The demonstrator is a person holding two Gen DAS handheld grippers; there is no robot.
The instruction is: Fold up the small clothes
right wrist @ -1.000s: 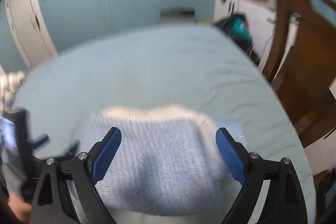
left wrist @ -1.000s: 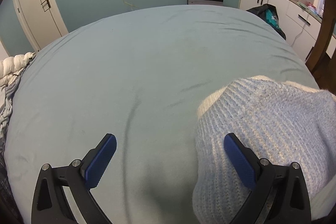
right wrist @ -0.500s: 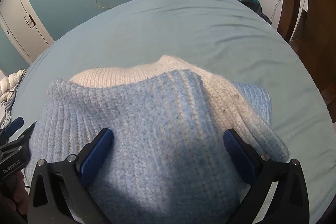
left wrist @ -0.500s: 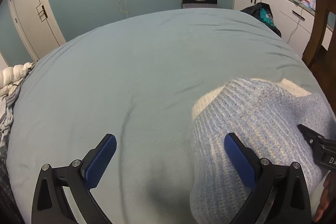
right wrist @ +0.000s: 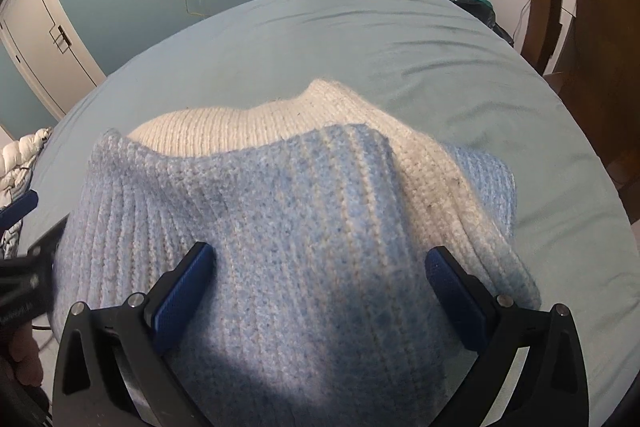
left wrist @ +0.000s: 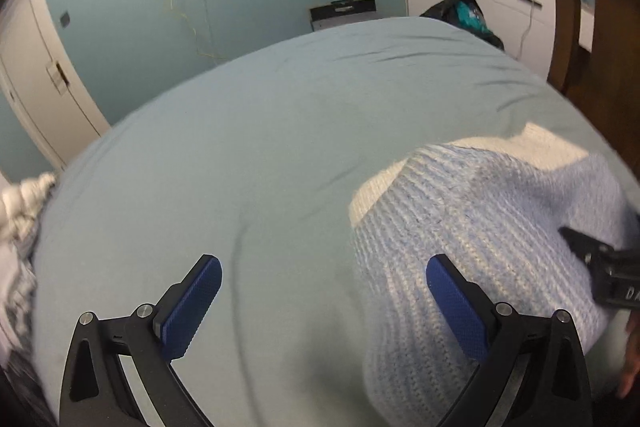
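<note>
Left hand-held gripper (left wrist: 322, 301): jaws wide apart, empty, poised over the bed (left wrist: 260, 155), with the sweater's edge under its right finger. It has swung slightly since a second ago, but remains clear of the knit.

Sweater (right wrist: 288, 227): blue and cream knit, bunched in a rough fold on the bed sheet; at 3 o'clock in the left view, dead centre in the right view.

Right hand-held gripper (right wrist: 320, 291): jaws wide apart, gripping nothing. A second ago it was farther back with the garment small ahead; now it has closed in, both fingers straddling the blue knit from 7 to 5 o'clock.

Reading: approach looks complete on the right side; a pinch on the fabric for the next fold seems due.
</note>
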